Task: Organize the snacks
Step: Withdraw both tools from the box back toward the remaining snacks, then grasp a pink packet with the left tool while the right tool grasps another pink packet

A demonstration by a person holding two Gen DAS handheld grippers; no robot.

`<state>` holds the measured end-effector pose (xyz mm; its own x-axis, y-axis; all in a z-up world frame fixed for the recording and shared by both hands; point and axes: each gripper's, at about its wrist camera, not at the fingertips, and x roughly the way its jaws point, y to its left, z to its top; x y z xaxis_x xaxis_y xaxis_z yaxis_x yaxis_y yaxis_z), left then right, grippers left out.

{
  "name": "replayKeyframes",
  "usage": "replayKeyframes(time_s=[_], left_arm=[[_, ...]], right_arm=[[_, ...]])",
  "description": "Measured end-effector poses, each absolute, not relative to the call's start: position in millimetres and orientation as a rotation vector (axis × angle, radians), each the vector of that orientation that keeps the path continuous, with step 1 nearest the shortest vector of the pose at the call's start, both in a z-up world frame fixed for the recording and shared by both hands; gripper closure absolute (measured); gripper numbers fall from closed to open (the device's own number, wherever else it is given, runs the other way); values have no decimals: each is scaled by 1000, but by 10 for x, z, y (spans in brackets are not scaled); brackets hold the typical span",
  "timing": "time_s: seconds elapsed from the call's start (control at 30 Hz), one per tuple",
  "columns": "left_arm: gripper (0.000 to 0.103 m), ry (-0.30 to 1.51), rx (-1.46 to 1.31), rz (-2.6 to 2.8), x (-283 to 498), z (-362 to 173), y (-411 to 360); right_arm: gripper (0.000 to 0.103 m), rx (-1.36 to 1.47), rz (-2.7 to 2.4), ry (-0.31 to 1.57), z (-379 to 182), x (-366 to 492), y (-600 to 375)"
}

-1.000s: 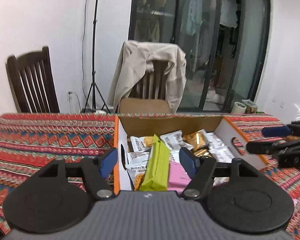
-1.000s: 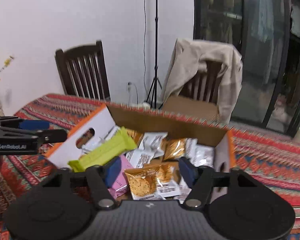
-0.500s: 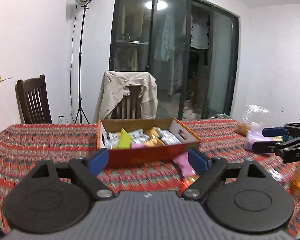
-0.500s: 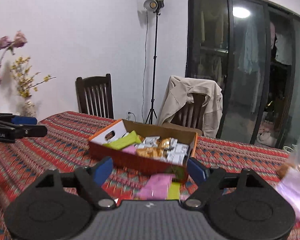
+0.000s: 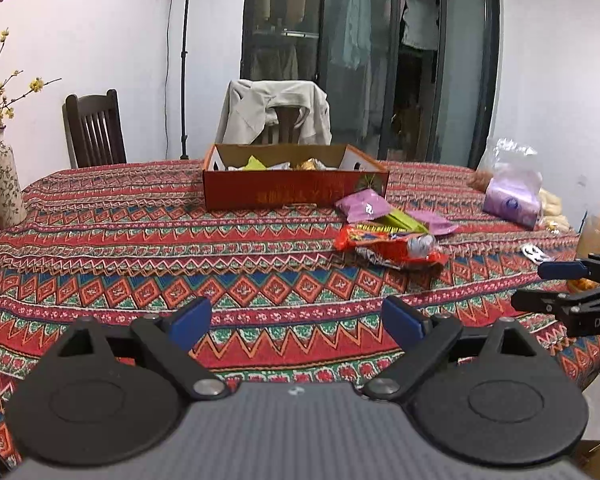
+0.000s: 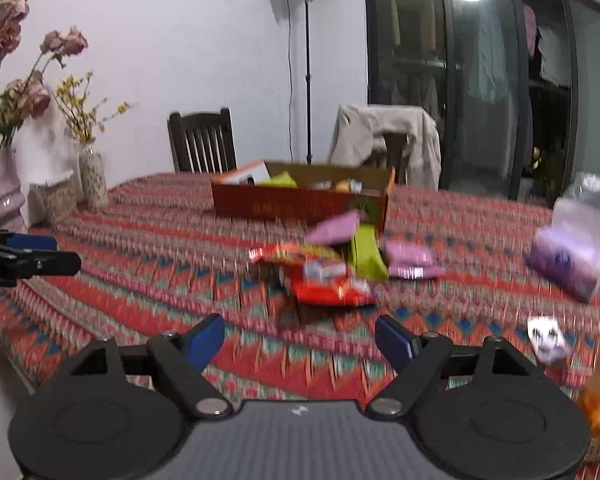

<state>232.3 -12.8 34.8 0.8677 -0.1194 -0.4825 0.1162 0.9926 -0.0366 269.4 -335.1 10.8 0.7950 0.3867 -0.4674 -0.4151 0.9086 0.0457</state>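
An open orange cardboard box (image 5: 296, 192) (image 6: 300, 202) with several snack packets inside stands at the far middle of the table. In front of its right end lies a loose pile: a red packet (image 5: 384, 242) (image 6: 324, 280), a lime green packet (image 5: 400, 220) (image 6: 366, 252) and pink packets (image 5: 364, 206) (image 6: 410, 264). My left gripper (image 5: 298, 320) is open and empty near the table's front edge. My right gripper (image 6: 300, 338) is open and empty, also back from the pile; it shows at the right of the left wrist view (image 5: 568, 288).
Patterned red tablecloth (image 5: 140, 248). A clear bag with a purple pack (image 5: 514, 196) (image 6: 572, 256) lies at the right. Vases with flowers (image 5: 2, 180) (image 6: 92, 180) stand at the left edge. A small white wrapper (image 6: 548, 338) lies front right. Chairs stand behind the table.
Both grippers have pulled back from over the box to the table's near edge. The box is now far off and the loose pile has come into view.
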Motion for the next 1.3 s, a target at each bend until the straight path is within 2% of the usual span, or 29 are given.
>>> replayKeyframes(time_s=[0.3, 0.5, 0.73, 0.93, 1.07, 1.13, 1.17, 1.2, 1.3], left_arm=[[10, 529, 5, -157, 2567, 313, -371], [9, 544, -64, -195, 3208, 303, -547], [10, 606, -149, -295, 4384, 270, -862], [10, 677, -130, -290, 5387, 118, -1243], [11, 781, -172, -276, 5853, -88, -1325], [16, 805, -181, -267, 5963, -163, -1331], [26, 814, -186, -258, 5993, -199, -1329], [30, 828, -194, -252, 6022, -238, -1323], [38, 809, -214, -245, 6022, -273, -1290]], right_arm=[[21, -13, 413, 497, -44, 2720, -3535], [21, 4, 395, 494, -35, 3039, -3637], [22, -31, 333, 500, 65, 3984, -3746], [24, -55, 292, 600, -112, 5042, -3719], [31, -25, 322, 682, -339, 5468, -3697], [33, -10, 339, 692, -434, 5489, -3706], [33, -10, 340, 685, -445, 5467, -3710], [38, -6, 345, 683, -444, 5459, -3719], [42, 10, 347, 669, -465, 5450, -3760]])
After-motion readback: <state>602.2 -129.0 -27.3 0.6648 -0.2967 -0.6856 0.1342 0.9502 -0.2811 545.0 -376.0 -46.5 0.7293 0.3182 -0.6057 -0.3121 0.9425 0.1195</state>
